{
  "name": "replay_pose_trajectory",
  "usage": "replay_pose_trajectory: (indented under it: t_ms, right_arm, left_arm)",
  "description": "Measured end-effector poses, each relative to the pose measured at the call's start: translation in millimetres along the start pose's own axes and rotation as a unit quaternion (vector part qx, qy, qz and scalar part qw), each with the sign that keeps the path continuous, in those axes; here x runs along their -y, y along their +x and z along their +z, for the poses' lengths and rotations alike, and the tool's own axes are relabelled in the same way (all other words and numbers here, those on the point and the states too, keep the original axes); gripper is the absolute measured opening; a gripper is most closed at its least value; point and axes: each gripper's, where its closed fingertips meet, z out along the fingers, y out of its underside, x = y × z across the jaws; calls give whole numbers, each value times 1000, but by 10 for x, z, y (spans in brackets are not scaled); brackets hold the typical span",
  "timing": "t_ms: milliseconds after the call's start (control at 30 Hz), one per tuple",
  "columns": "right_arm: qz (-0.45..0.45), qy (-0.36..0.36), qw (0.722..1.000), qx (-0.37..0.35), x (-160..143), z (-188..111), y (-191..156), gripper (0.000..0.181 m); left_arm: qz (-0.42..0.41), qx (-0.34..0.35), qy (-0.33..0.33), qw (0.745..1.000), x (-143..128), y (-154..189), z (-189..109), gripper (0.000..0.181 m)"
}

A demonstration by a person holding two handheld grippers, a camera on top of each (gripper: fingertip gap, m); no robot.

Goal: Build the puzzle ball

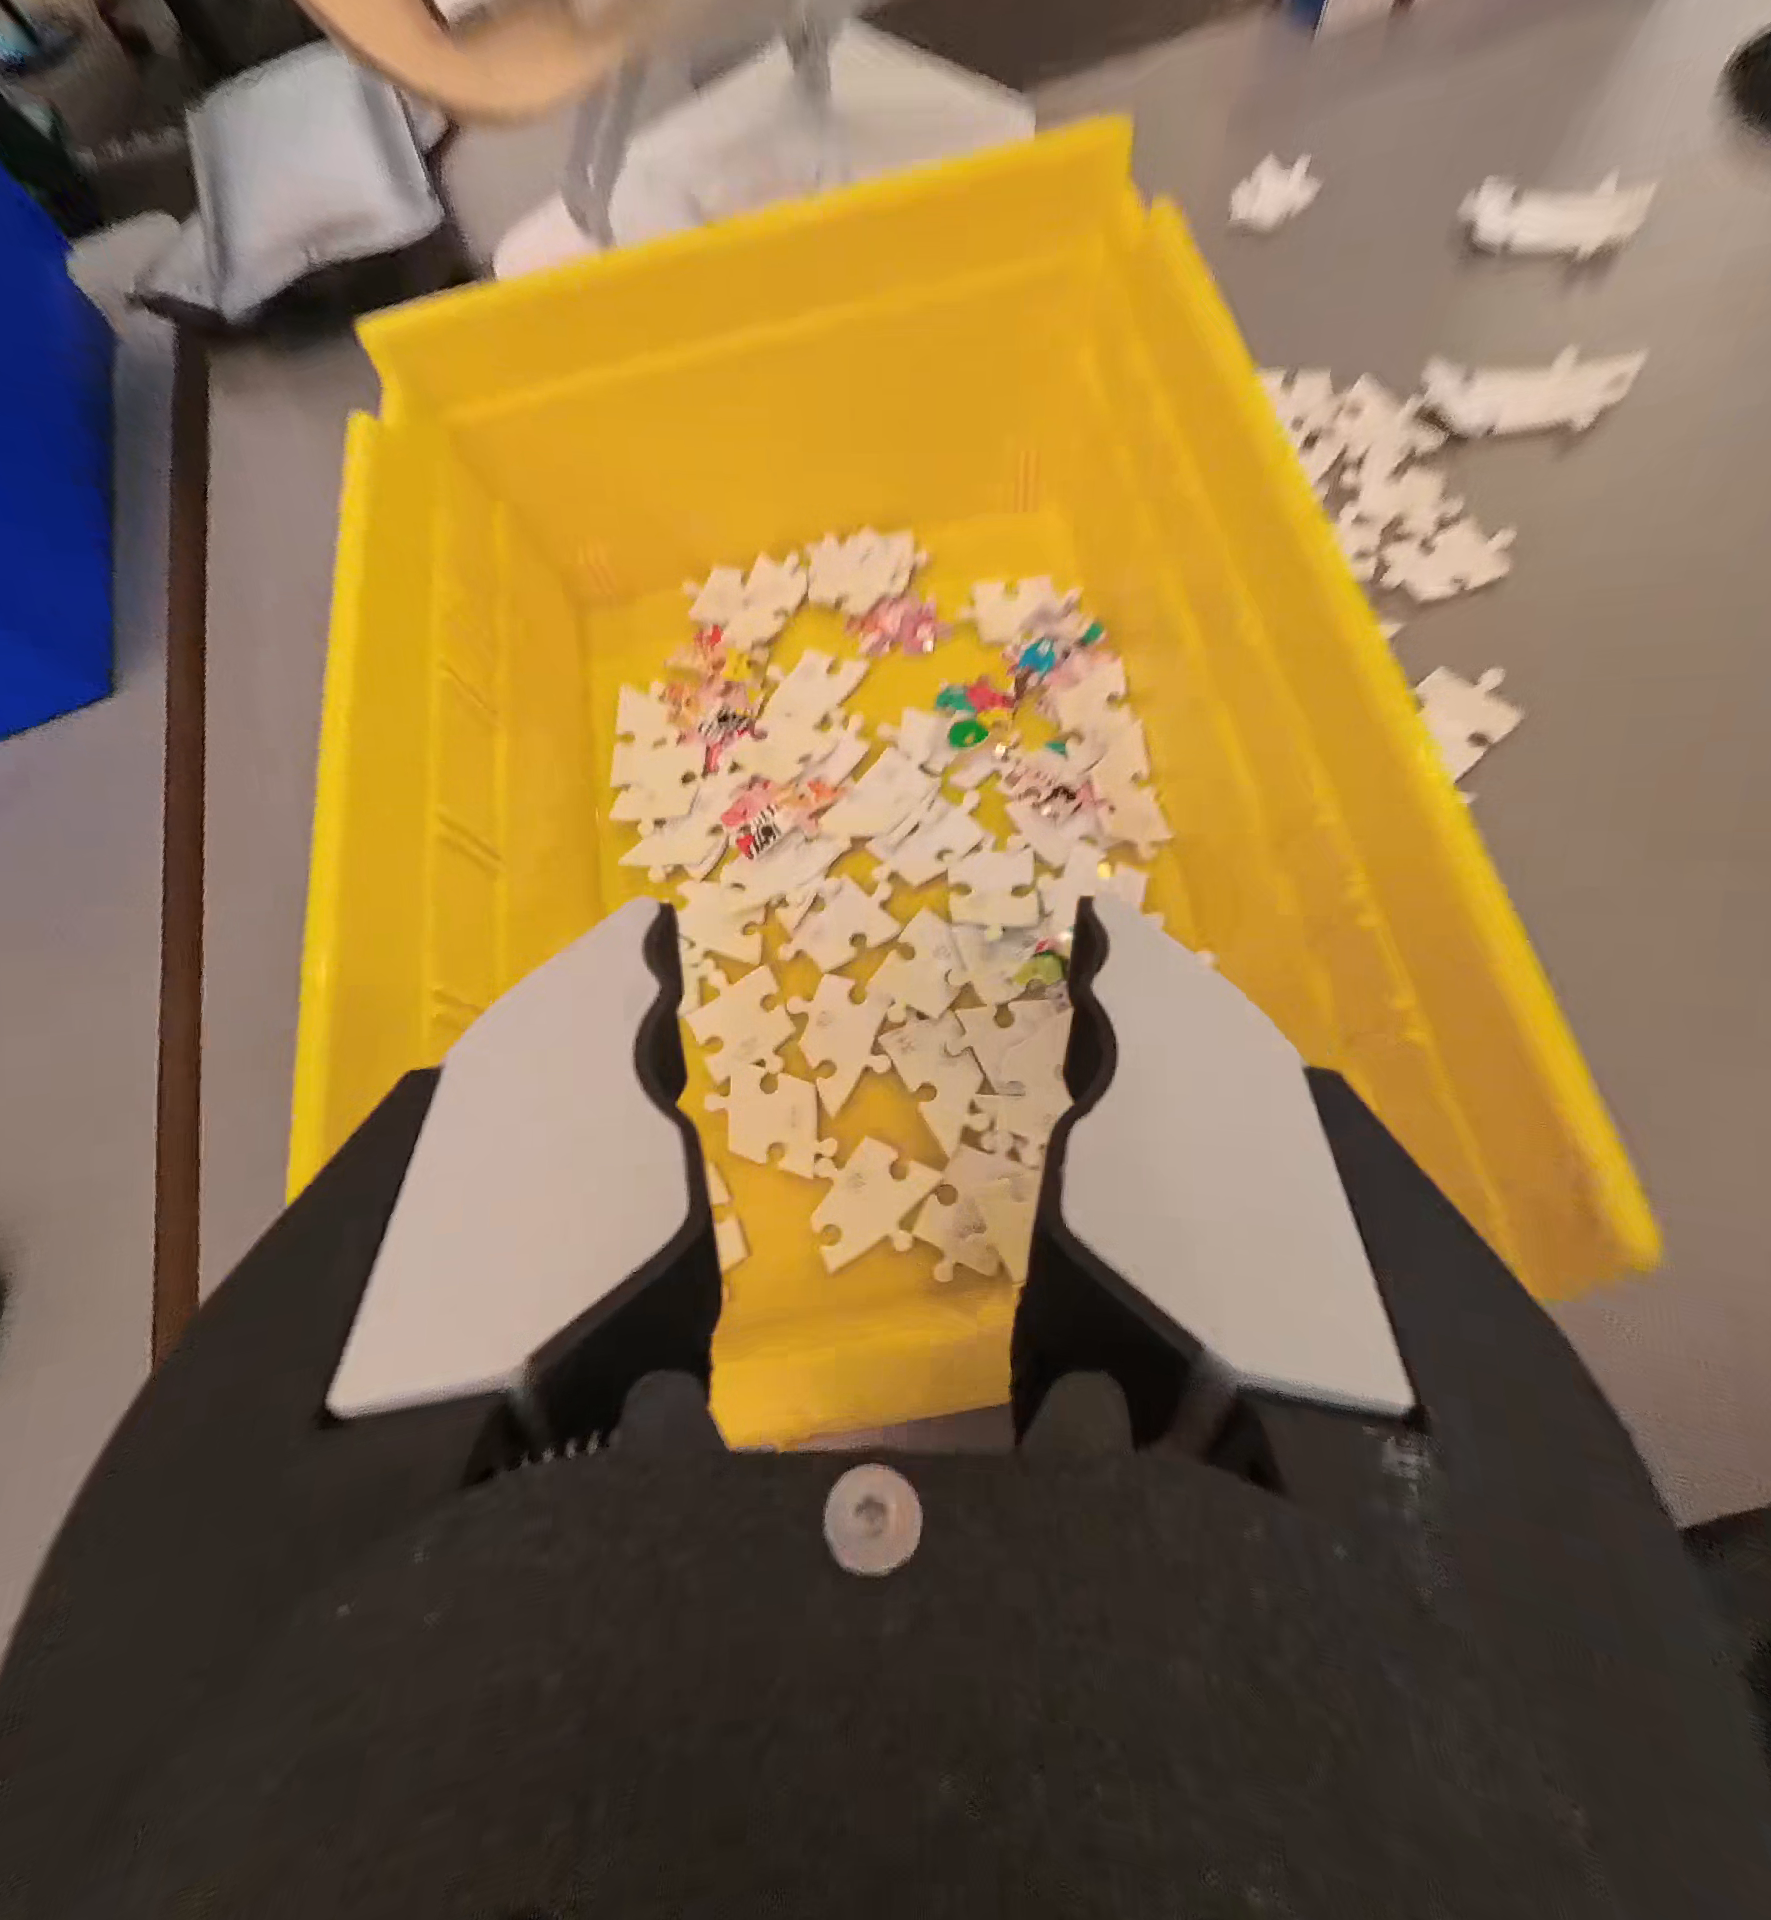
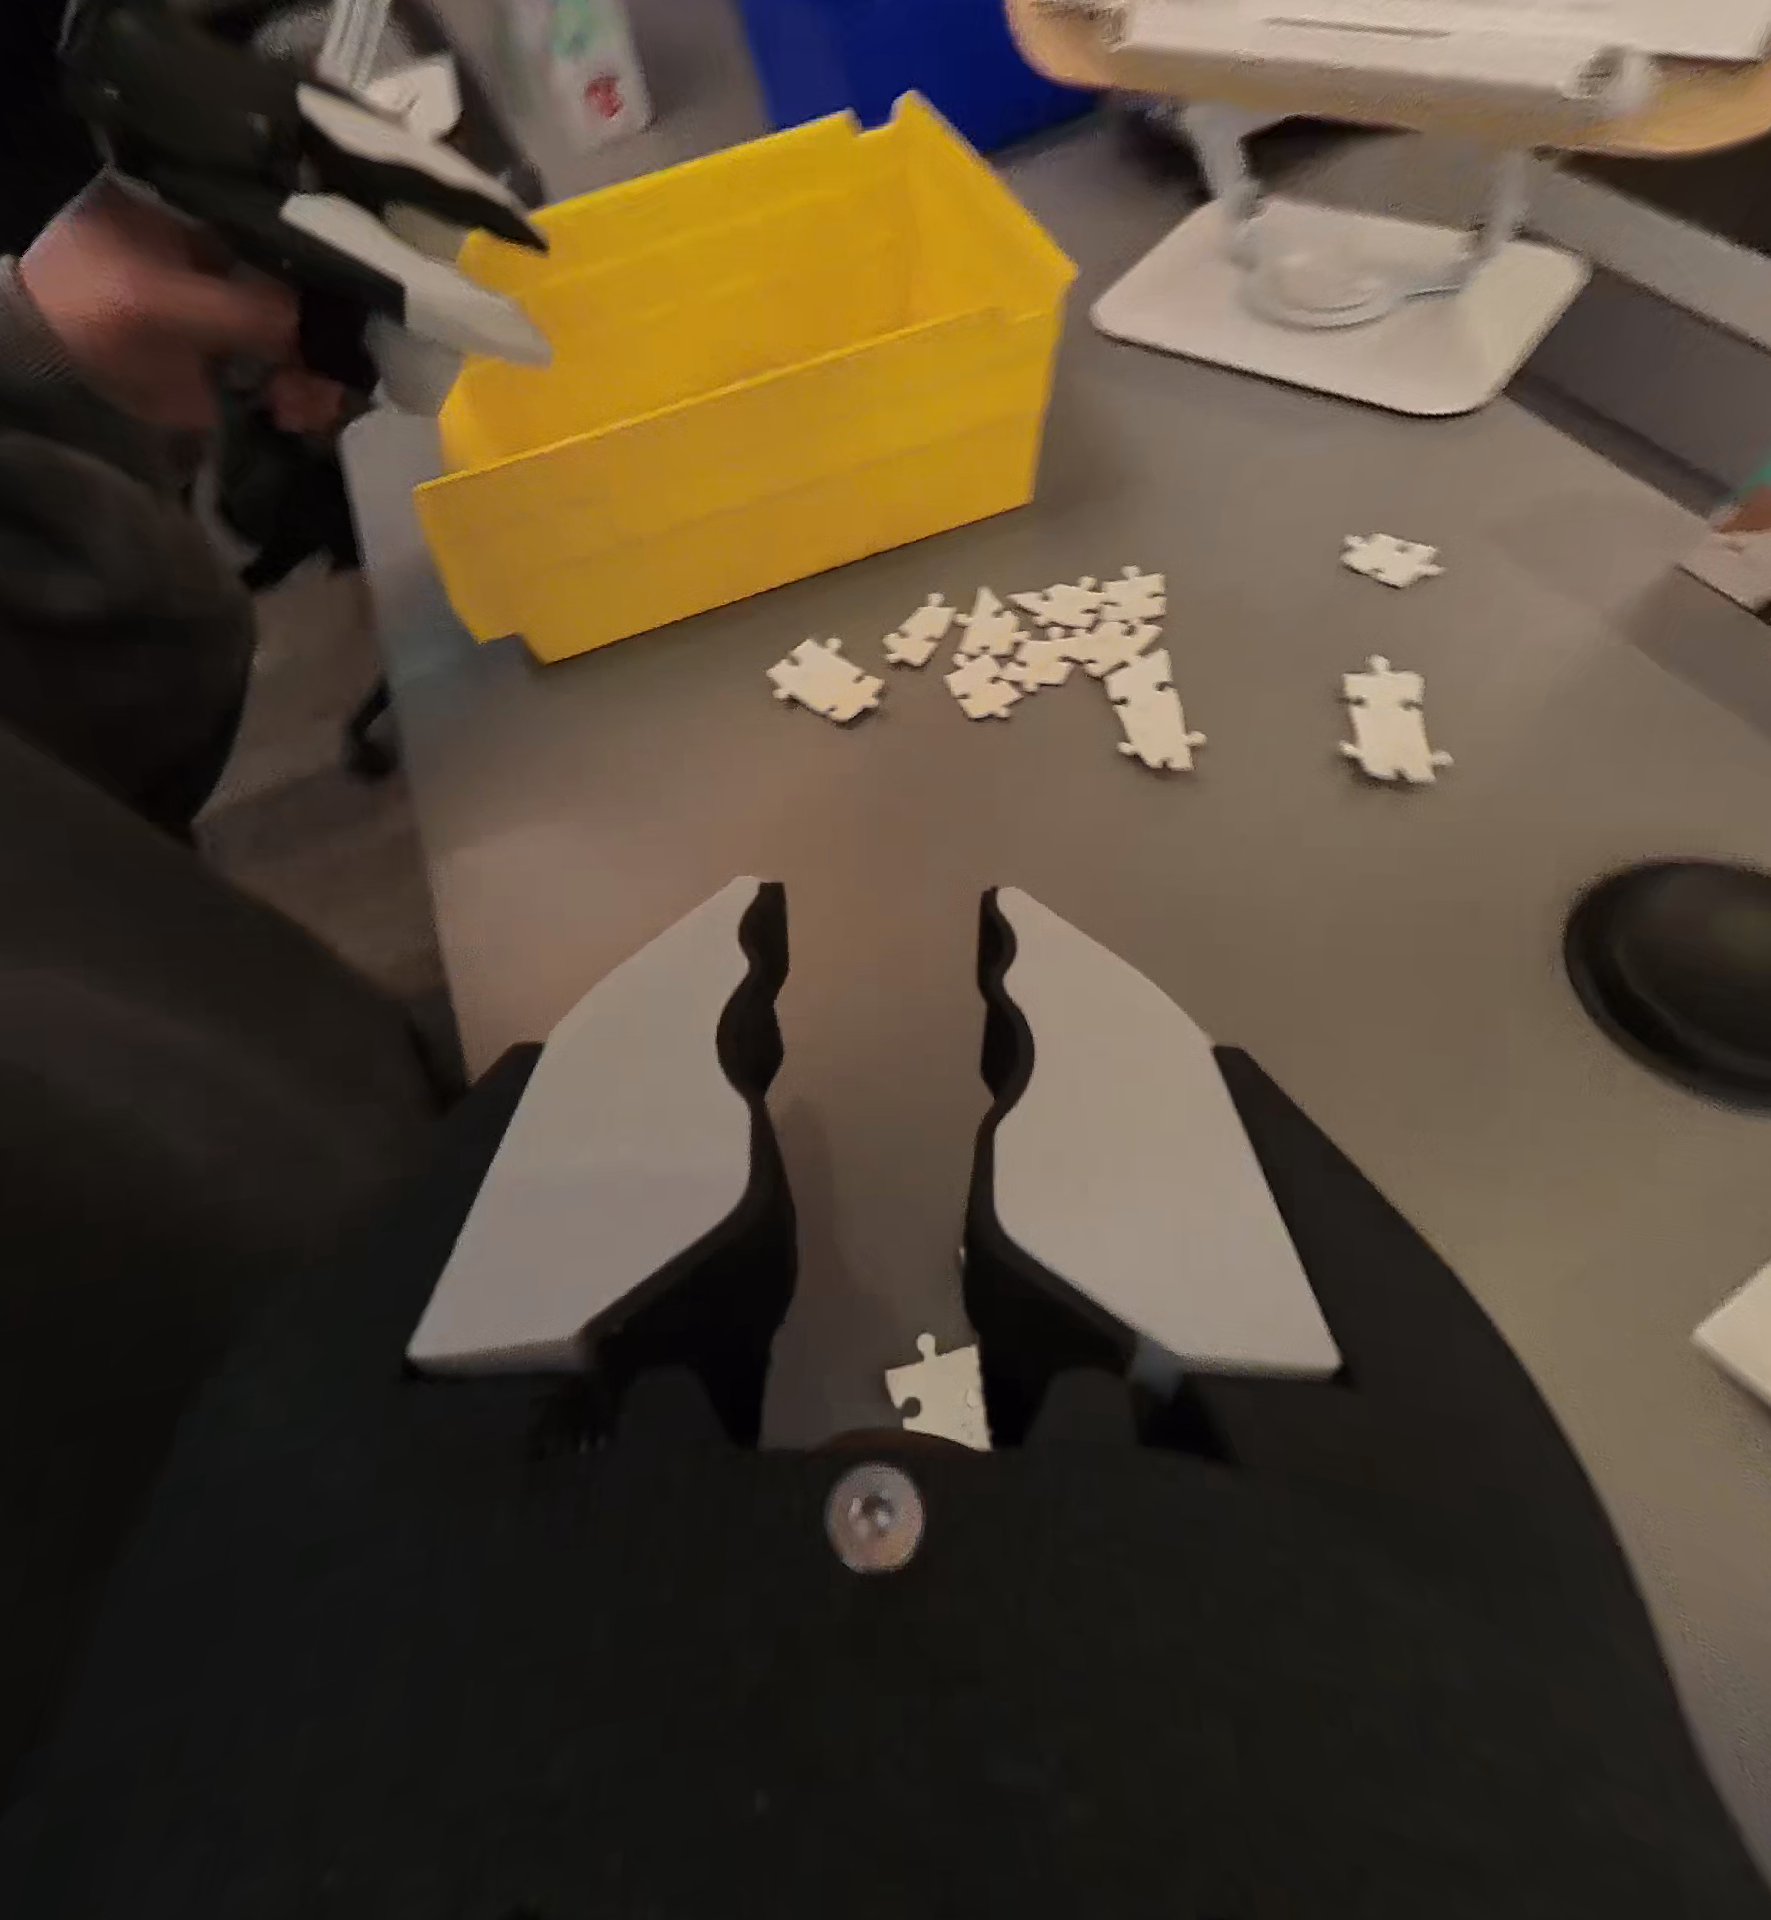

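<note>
Most flat white jigsaw pieces (image 1: 881, 935) still lay loose in the yellow plastic bin (image 1: 507, 436); few short joined strips (image 2: 1395, 722) lay on the grey table (image 2: 964, 821); both grippers' jaws hung released, empty, left gripper (image 1: 873, 920) above the bin, right gripper (image 2: 883, 899) over bare table

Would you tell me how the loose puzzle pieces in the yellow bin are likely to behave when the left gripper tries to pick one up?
The puzzle pieces look thin and flat, so probably light and stiff. They overlap in the yellow bin, so the open left gripper may nudge neighbours. Lying flat, one may slide rather than lift.
</note>
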Motion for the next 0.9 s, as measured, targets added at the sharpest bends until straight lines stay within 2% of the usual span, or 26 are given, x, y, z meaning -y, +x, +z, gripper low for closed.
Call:
replay_pose_trajectory:
  t_ms: [133, 333, 400, 533, 733, 833, 900]
  right_arm:
    - [24, 44, 996, -79, -300, -59, 89, 36]
    - [8, 43, 997, -56, -356, -26, 60, 33]
    - [19, 51, 998, -40, -345, 0, 45, 32]
    - [23, 57, 998, -18, -344, 30, -29, 31]
    - [-26, 20, 999, -43, -495, -4, -9, 29]
    - [-24, 24, 999, -38, -506, -17, 12, 28]
    - [-15, 28, 999, -31, -508, -23, 18, 28]
  left_arm:
    - [-1, -4, -80, 997, -130, -36, 281, 68]
    - [-31, -25, -140, 989, 35, -233, 765, 67]
    - [-36, -8, -165, 986, 103, -406, 995, 61]
    - [-60, -25, -268, 961, -28, -512, 1362, 62]
    - [-72, -25, -351, 933, -233, -501, 1500, 62]
    - [-70, -13, -353, 933, -227, -517, 1524, 56]
    - [-62, -2, -358, 932, -246, -554, 1494, 33]
